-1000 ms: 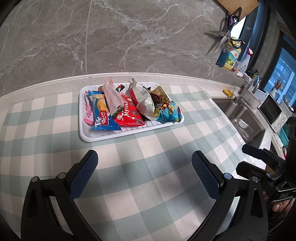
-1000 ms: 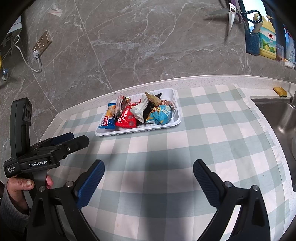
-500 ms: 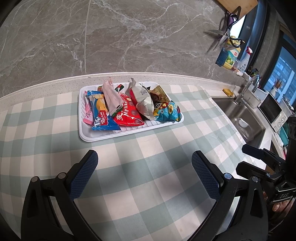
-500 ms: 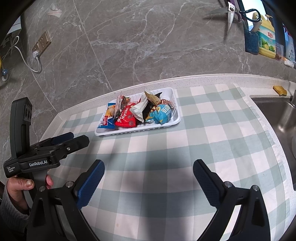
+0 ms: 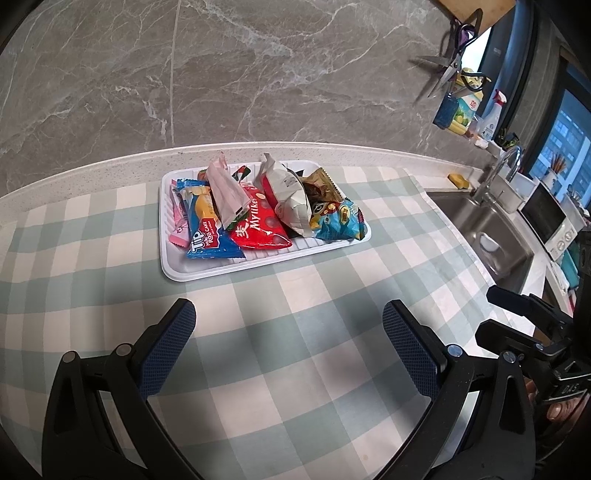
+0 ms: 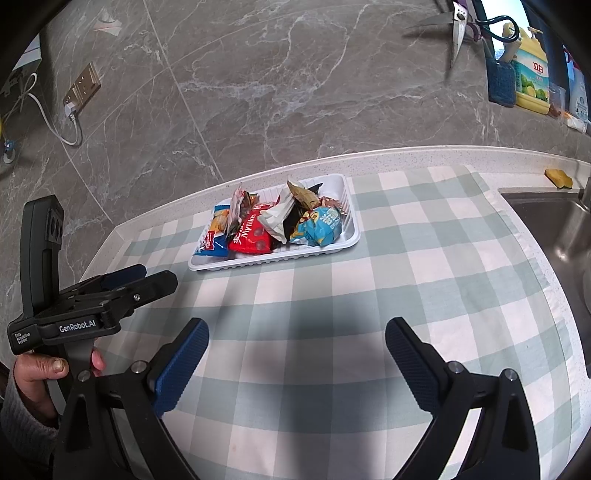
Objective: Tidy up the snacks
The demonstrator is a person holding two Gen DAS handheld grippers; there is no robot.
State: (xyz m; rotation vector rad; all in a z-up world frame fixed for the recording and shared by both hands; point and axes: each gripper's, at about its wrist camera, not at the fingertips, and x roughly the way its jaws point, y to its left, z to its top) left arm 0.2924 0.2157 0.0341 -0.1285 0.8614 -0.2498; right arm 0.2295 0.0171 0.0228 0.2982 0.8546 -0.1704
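Note:
A white tray (image 5: 207, 273) holds several snack packets: a blue Tip packet (image 5: 205, 229), a red Mylikes bag (image 5: 258, 229), a white bag (image 5: 290, 197) and a light blue bag (image 5: 338, 223). The tray also shows in the right wrist view (image 6: 349, 240). My left gripper (image 5: 288, 336) is open and empty over the checked cloth, short of the tray. My right gripper (image 6: 297, 350) is open and empty, further back and to the right. The left gripper also shows in the right wrist view (image 6: 144, 280).
A green and white checked cloth (image 5: 295, 332) covers the counter. A steel sink (image 5: 491, 236) with a tap lies to the right, a yellow sponge (image 6: 559, 178) at its back. Scissors (image 6: 456, 26) and bottles stand by the marble wall. A wall socket (image 6: 81, 88) is at left.
Both grippers have drawn back very slightly from the tray. Both stay open and empty, and the snacks have not moved.

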